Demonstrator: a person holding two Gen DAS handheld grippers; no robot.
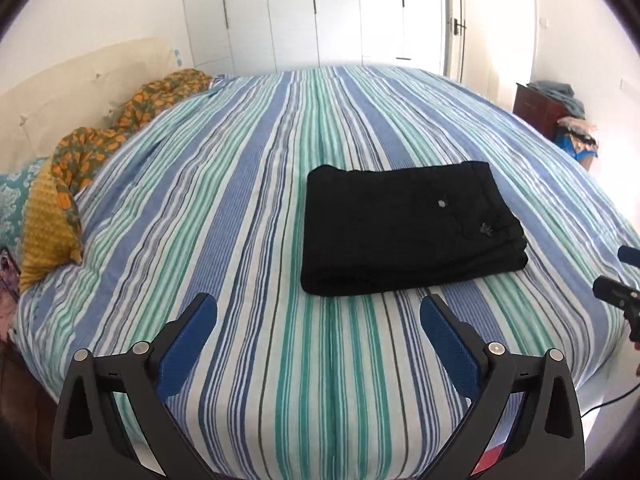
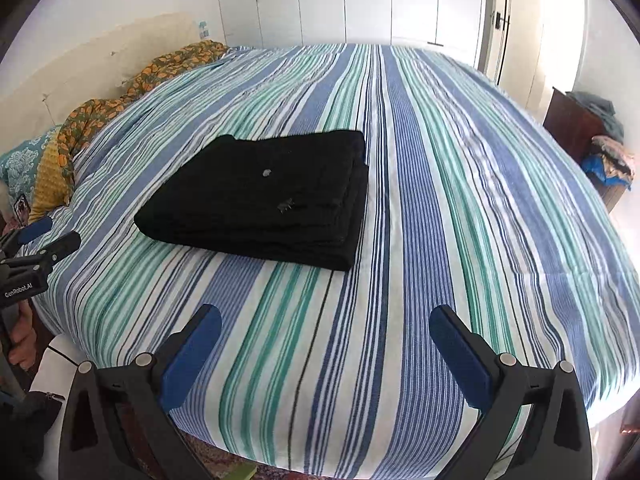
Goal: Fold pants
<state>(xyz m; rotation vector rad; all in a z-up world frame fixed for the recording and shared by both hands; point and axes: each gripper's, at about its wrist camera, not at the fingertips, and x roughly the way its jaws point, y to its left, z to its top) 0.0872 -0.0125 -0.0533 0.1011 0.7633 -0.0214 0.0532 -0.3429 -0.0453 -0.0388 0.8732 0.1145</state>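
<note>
A: On the striped bedspread [image 1: 248,208], what are the two claws doing?

B: Both hang above the near edge of the bed. The left claw [image 1: 318,312] has its jaws spread wide, with nothing between the blue pads [image 1: 188,344] but striped cloth below. It touches nothing that I can see.

A: And the other one?

B: The right claw [image 2: 325,322] stands just as wide, and it is empty too. Its tips sit short of the pants, apart from them.

A: Where are the pants?

B: The black pants [image 1: 408,228] lie folded into a thick rectangle on the bedspread, near the middle of the bed. In the left wrist view they sit ahead and a little to the right of the claw; in the right wrist view the pants [image 2: 264,196] sit ahead and to the left. The stacked layers show along the near and right edges. A small pale fleck sits on the top layer, and a small greyish mark lies nearer the edge.

A: Can either claw see the other?

B: Yes. The right claw pokes in at the far right of the left view, and the left one at the far left of the right view, beside the bed.

A: And the room?

B: An orange patterned blanket [image 1: 120,132] is bunched along the cream headboard [image 1: 60,88] on the left, with a yellow pillow [image 1: 44,232] beside it. White wardrobe doors [image 1: 320,8] run along the far wall. A dark wooden cabinet [image 1: 536,108] with heaped clothes stands at the right.
</note>
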